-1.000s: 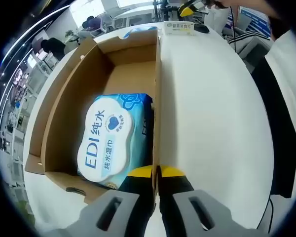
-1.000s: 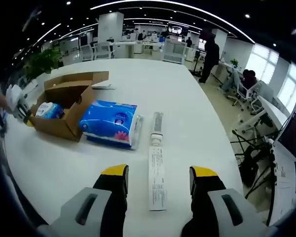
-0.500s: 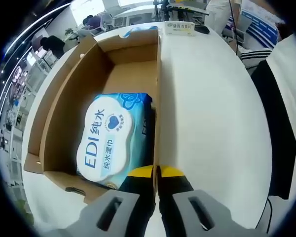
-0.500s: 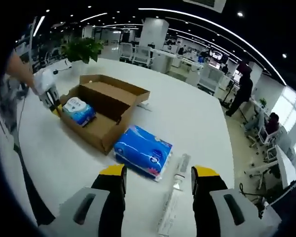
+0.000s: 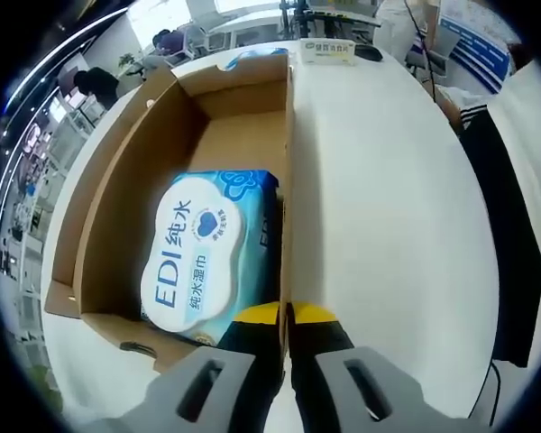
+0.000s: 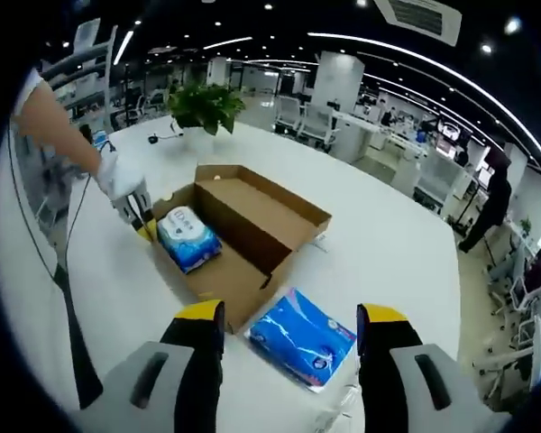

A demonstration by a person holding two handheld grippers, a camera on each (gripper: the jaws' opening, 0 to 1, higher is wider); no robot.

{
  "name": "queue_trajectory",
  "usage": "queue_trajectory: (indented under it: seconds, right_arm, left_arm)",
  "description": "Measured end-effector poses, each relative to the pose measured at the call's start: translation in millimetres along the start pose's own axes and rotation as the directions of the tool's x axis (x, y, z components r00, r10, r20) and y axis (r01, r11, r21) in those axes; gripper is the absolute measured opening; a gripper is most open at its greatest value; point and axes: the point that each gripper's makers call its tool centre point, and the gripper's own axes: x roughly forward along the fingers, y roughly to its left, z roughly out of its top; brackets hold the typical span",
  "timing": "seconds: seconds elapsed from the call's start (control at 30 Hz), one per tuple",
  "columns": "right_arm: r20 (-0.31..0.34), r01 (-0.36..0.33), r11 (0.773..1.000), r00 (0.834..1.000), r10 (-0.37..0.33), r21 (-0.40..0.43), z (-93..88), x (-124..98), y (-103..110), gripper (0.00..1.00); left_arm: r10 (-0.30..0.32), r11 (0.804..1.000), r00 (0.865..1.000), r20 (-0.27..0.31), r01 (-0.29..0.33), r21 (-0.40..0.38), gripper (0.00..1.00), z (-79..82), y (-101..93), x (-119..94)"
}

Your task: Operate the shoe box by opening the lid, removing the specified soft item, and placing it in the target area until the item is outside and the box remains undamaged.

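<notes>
On the white table (image 5: 388, 207) we see an open brown cardboard shoe box (image 5: 117, 180), and inside it, at the end nearer our left gripper (image 5: 284, 316), lies a light-blue soft pack of wet wipes with a white lid printed "EDI" (image 5: 198, 253). In the left gripper view our yellow-tipped jaws are pressed together on the box's thin side wall, one tip inside and one outside, close beside the pack. A small white carton with green print (image 5: 325, 51) sits on the table past the far end of the box. In the right gripper view our right gripper (image 6: 288, 320) hangs above the table with its jaws spread wide and nothing between them. From there we see the same box (image 6: 252, 225) with the wipes pack (image 6: 187, 237) in it, a white-gloved hand (image 6: 117, 176) at its corner, and a bright blue plastic pack of tissues (image 6: 302, 336) lying on the table just beside the box's near corner. A green potted plant (image 6: 203, 104) stands further along the table.
</notes>
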Motion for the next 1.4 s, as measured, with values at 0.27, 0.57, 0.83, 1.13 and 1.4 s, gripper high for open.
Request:
queue_trajectory:
  seconds: [0.27,0.57,0.83,1.13,1.4]
  right_arm:
    - [-0.026,-0.12,0.992,0.993,0.119,-0.04,21.4,18,14,0.64]
    - [-0.022,-0.242,0.97,0.97,0.242,-0.02,31.1,55,61,0.69]
    - [-0.021,-0.264,0.962,0.964,0.264,-0.074,41.1,77,63,0.67]
    - [-0.023,-0.285,0.953,0.958,0.284,-0.104,53.7,87,69,0.67]
    - [-0.082,-0.263,0.956,0.964,0.254,-0.131,59.5,117,85,0.68]
  left_arm:
    - [0.009,1.0,1.0,0.005,-0.009,0.001,0.01,0.6,-0.5,-1]
    - [0.013,1.0,1.0,0.007,-0.013,0.0,0.01,0.4,0.4,0]
    - [0.018,1.0,1.0,0.007,-0.018,-0.001,0.01,0.5,0.6,0]
    - [0.015,1.0,1.0,0.009,-0.015,-0.001,0.01,0.8,0.6,-1]
    - [0.012,1.0,1.0,0.026,-0.012,0.016,0.01,1.5,0.1,-1]
